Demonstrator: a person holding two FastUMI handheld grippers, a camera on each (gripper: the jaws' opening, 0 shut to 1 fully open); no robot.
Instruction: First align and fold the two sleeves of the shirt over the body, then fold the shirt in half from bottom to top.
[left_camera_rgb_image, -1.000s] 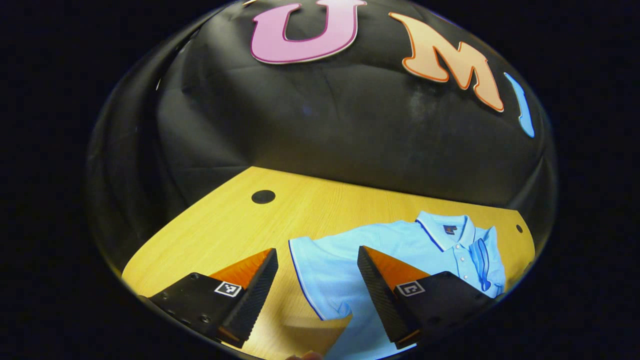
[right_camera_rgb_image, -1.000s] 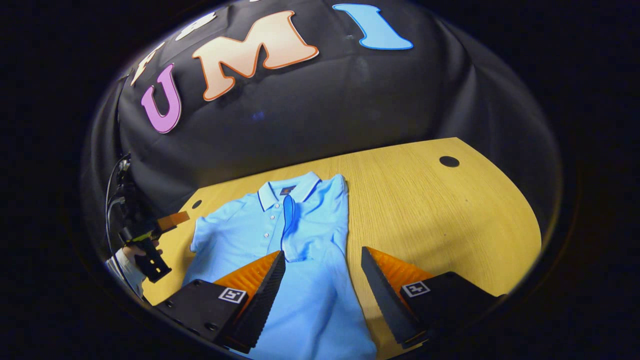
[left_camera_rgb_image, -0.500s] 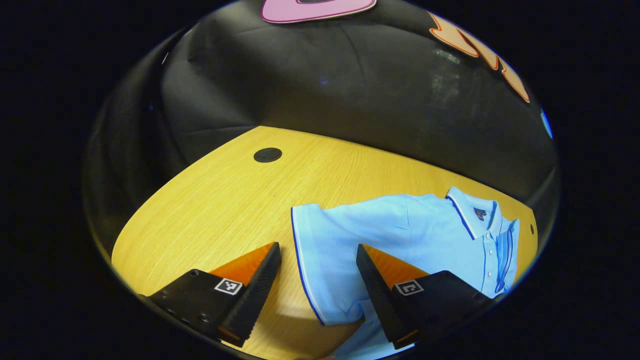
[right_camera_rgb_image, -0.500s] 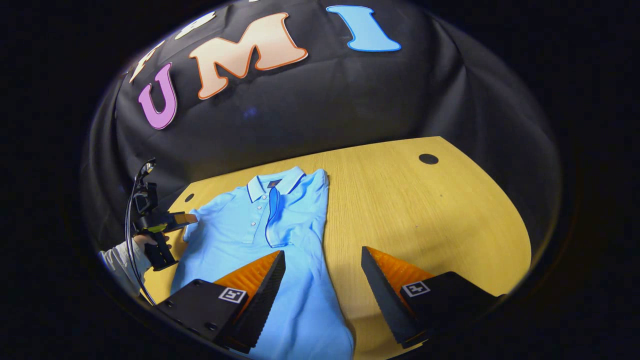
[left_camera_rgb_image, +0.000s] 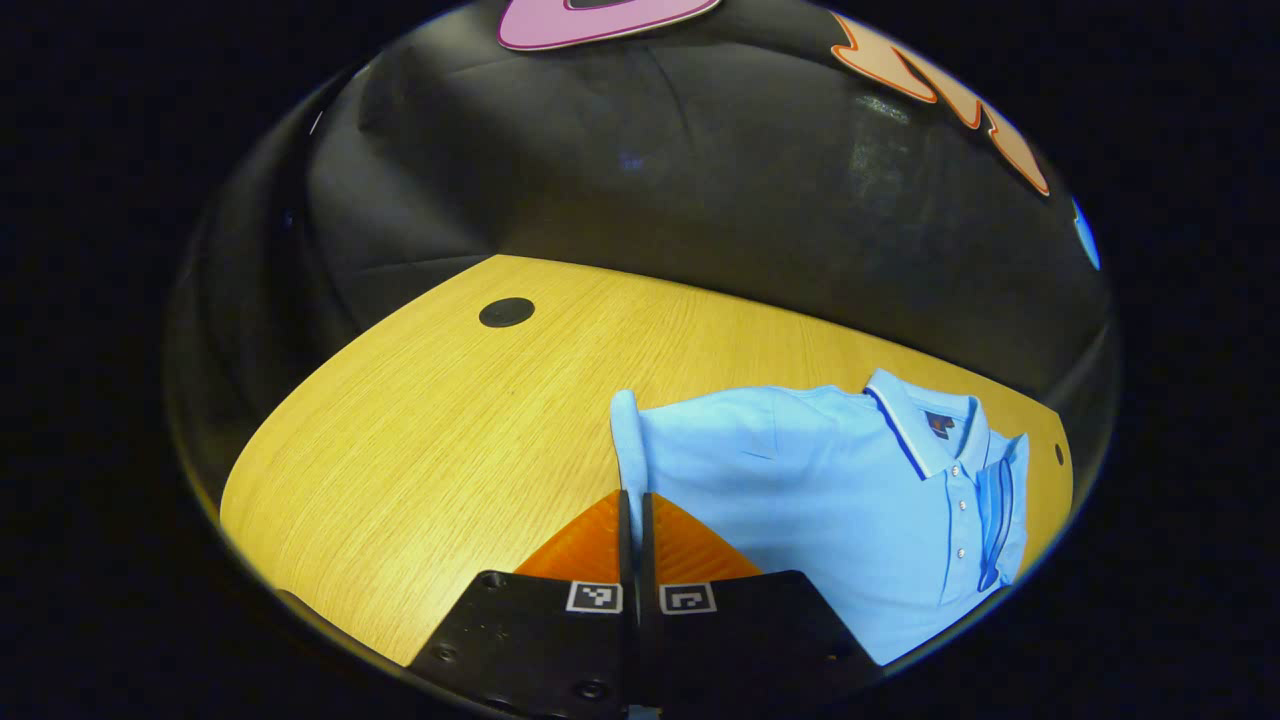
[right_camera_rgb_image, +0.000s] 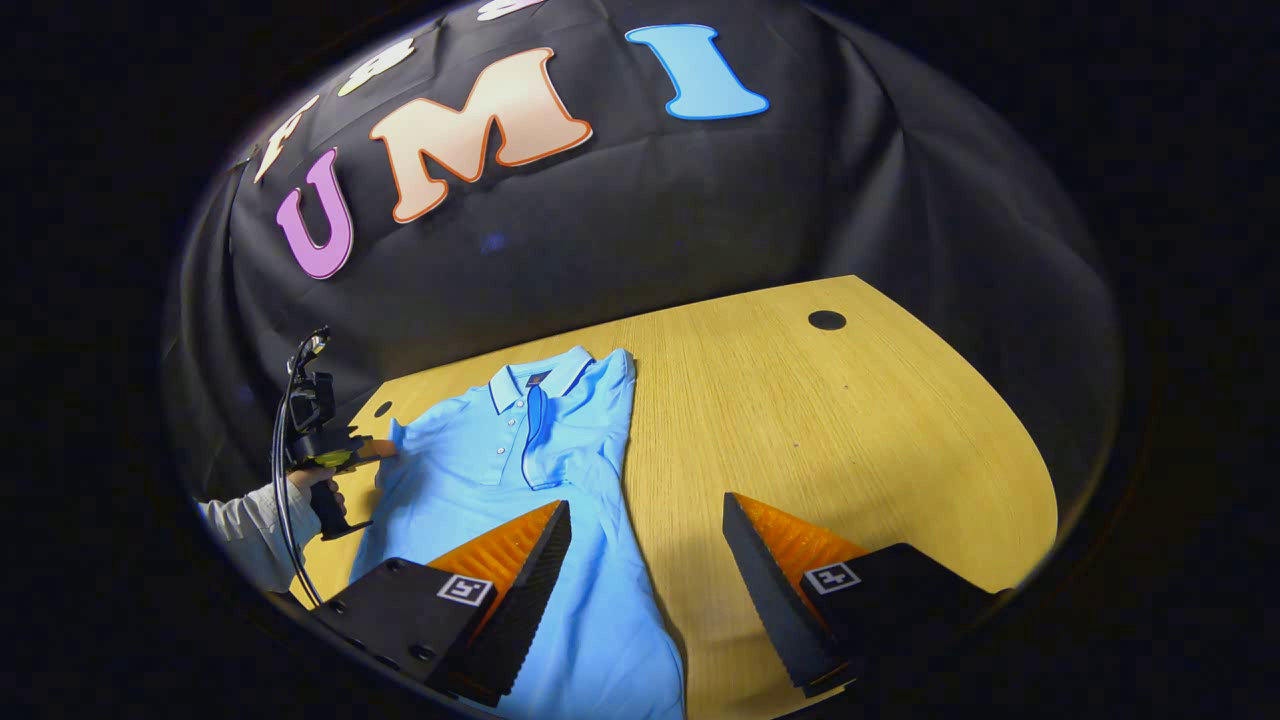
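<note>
The light blue short-sleeved polo shirt (right_camera_rgb_image: 520, 470) lies flat, collar toward the booth wall, on the yellow wood-grain tabletop (right_camera_rgb_image: 850, 420), with one sleeve already folded over its body. The left tool (left_camera_rgb_image: 634, 500) has its fingers pressed together on the raised cuff edge of the other sleeve (left_camera_rgb_image: 627, 430). The right tool (right_camera_rgb_image: 645, 545) hangs with fingers spread wide over the shirt's lower edge, gripping nothing.

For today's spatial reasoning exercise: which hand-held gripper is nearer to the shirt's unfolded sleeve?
Left. The left hand-held gripper is shut on the unfolded sleeve at its cuff. The right hand-held gripper hangs open over the shirt's opposite edge.
</note>
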